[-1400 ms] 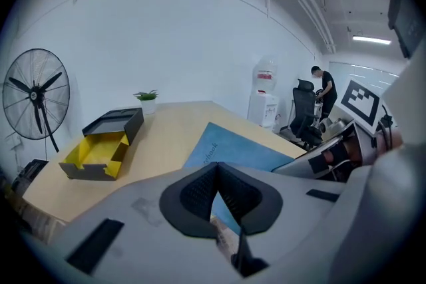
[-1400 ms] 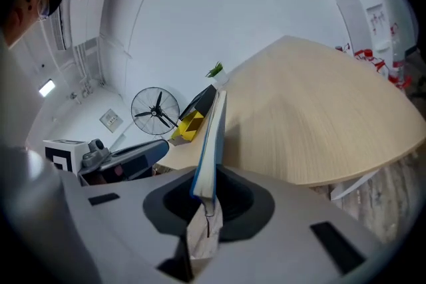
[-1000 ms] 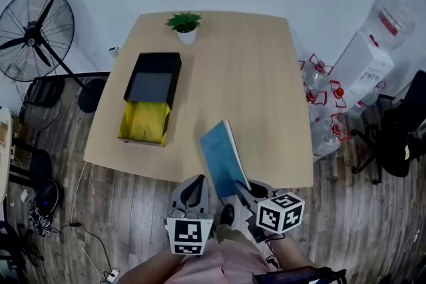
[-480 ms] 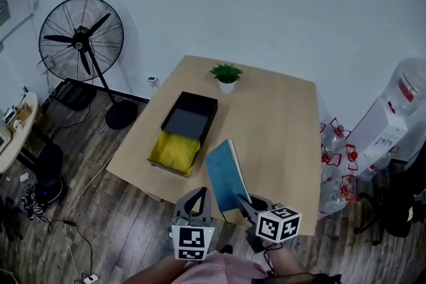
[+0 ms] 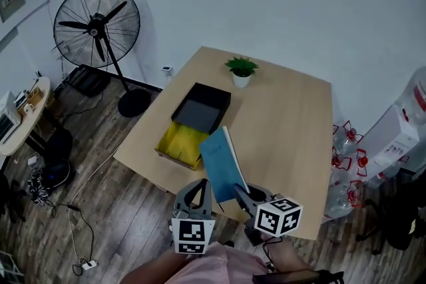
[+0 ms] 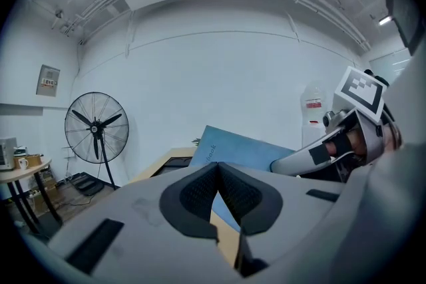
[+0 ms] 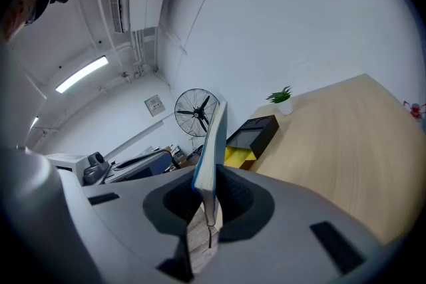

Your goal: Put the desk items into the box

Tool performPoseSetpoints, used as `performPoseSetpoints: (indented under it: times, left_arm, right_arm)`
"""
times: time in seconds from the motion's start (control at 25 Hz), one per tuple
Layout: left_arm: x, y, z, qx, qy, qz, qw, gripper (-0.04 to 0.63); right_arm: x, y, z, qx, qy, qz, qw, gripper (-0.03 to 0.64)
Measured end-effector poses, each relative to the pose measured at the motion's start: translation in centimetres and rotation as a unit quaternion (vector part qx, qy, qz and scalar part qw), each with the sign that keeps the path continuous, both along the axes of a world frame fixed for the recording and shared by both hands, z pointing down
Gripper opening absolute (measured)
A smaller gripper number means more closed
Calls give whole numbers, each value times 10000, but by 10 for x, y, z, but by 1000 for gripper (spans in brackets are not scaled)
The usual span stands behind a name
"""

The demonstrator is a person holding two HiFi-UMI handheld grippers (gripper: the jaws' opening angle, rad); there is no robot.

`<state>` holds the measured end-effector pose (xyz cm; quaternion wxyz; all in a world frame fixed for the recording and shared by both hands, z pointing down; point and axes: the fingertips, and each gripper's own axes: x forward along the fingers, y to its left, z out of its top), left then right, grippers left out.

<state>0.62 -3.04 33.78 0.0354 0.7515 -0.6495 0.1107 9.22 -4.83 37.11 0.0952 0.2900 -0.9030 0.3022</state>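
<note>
The book (image 5: 223, 163) is gripped at its lower edge by the right gripper (image 5: 241, 191) and held in the air near the box (image 5: 202, 110). It is judged stiff, probably light. The left gripper (image 5: 196, 193) is closed on nothing.

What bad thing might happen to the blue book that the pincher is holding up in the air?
1. The right gripper pinches the blue notebook only at its bottom end. The tall book might tip or slip out on the way.
2. The left gripper is shut and empty, so nothing else steadies the book.
3. The box has yellow stuff at its near end. The notebook could catch on it.
</note>
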Motion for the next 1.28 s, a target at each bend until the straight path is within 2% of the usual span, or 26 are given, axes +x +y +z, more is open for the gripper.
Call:
performPoseSetpoints:
  times: [0.32, 0.56, 0.92, 1.28]
  left_arm:
    - [-18, -15, 2, 21, 26, 178, 9998, 11]
    - [-62, -44, 5, 14, -14, 495, 9988, 11]
    - [-142, -103, 0, 63, 11, 1041, 9945, 11]
    - [-183, -130, -4, 168, -27, 1691, 9854, 11]
  right_arm:
    - [-18, -7, 2, -30, -47, 145, 9999, 46]
    - [-55, -28, 7, -75, -98, 498, 9987, 46]
    - [-136, -69, 8, -150, -153, 1066, 9941, 46]
    - [-184, -83, 6, -99, -238, 1665, 9857, 46]
